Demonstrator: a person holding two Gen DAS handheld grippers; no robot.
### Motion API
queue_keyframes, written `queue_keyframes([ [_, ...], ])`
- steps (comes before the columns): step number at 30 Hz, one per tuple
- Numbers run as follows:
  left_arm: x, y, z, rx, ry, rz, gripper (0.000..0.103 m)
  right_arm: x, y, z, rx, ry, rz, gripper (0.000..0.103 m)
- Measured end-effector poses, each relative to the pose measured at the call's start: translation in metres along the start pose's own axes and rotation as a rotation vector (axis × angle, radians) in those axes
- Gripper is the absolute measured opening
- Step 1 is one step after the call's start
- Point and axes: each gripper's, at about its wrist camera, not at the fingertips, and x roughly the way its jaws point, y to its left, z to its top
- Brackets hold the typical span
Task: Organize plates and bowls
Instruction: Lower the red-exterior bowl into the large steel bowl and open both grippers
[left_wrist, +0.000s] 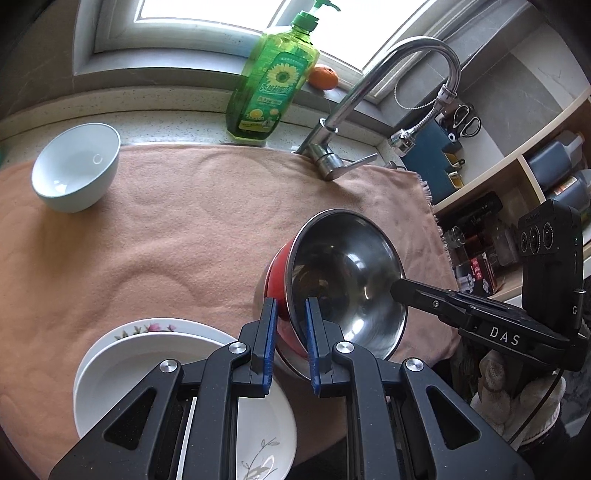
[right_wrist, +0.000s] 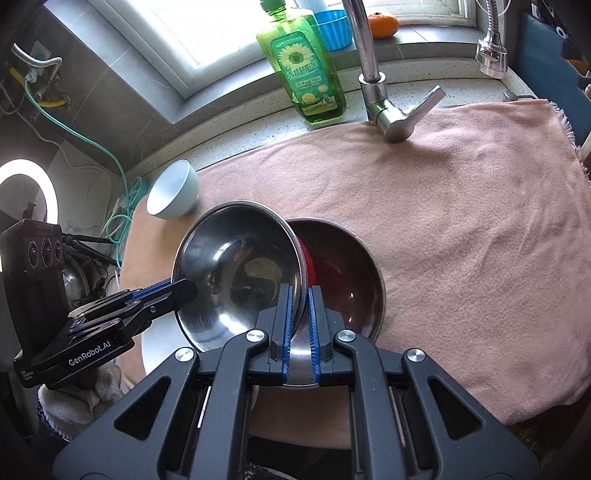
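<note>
Nearest the lens in each wrist view is a black gripper with blue pads. The left gripper (left_wrist: 290, 343) pinches the near rim of the steel bowl (left_wrist: 351, 273), and the right gripper (right_wrist: 299, 325) is pressed tight on the same bowl's rim at the opposite side, so the bowl hangs tilted between them.

The pink towel (left_wrist: 155, 236) covers most of the worktop (left_wrist: 177, 125). The steel bowl has a red outside and sits partly over a second steel bowl (right_wrist: 347, 273), which rests on the towel; whether the two touch is unclear. A stack of white plates (left_wrist: 122, 365), the lower one with a flower pattern at its rim, lies on the towel just left of the left gripper. A pale blue bowl (left_wrist: 75, 168) rests tilted on the towel's far left part, well apart from the others.

Behind the towel stand the tap (left_wrist: 373, 96) and a green soap bottle (left_wrist: 275, 77), with an orange (left_wrist: 323, 76) on the window sill.
</note>
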Motion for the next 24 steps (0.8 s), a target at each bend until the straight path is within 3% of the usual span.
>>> queue_keyframes([
  [12,0.031,-0.01,-0.003,0.024,0.086,0.005,0.013,0.02,-0.027,-0.004,0.032,0.045,-0.041,0.008],
  [24,0.041,-0.014,-0.003,0.048,0.117,0.033,0.013,0.03,-0.029,-0.008,0.022,0.074,-0.063,0.008],
])
